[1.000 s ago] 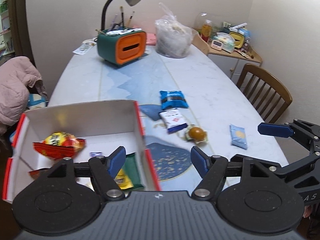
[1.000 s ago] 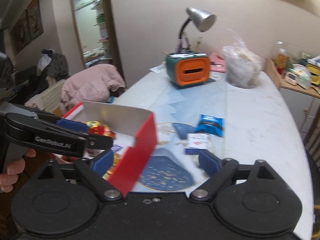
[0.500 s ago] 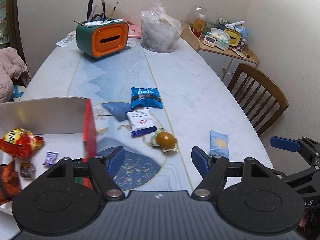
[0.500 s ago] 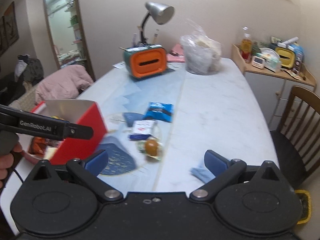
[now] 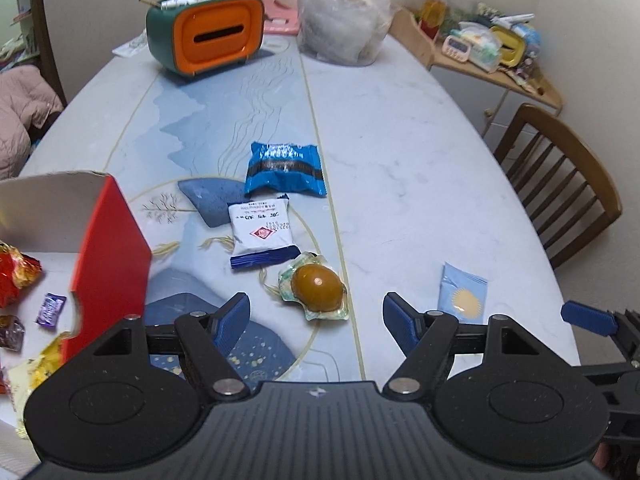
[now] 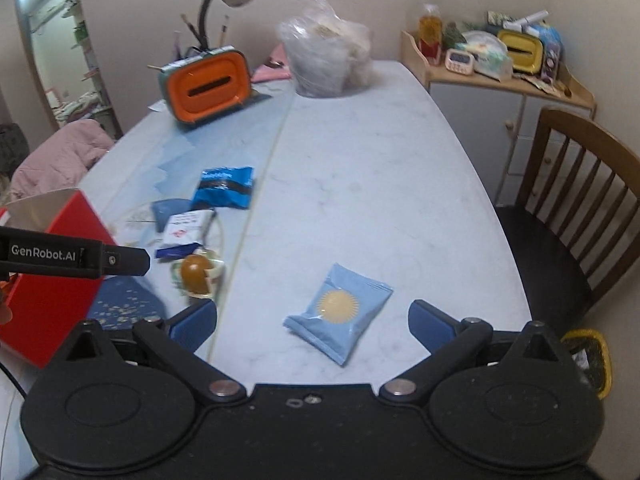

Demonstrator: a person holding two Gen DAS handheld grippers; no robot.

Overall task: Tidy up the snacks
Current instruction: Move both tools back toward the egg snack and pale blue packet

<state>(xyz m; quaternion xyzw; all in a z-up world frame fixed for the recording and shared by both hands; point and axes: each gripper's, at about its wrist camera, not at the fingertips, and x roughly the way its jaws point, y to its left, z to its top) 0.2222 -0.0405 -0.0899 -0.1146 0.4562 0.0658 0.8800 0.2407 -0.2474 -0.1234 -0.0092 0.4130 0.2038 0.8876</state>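
Now, left gripper [image 5: 316, 316]: jaws apart and empty, the clear-wrapped brown egg snack [image 5: 316, 292] just ahead, likely its next pick.
Right gripper [image 6: 312, 326]: fully spread after widening, empty, framing the pale blue sun-printed packet [image 6: 340, 312].
Red cardboard box [image 5: 108, 256]: slid leftward since earlier.

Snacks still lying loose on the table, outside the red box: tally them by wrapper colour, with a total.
Dark blue packet: 1
White packet with a blue end: 1
Clear wrapper holding a brown egg: 1
Light blue packet with a sun print: 1
Total: 4
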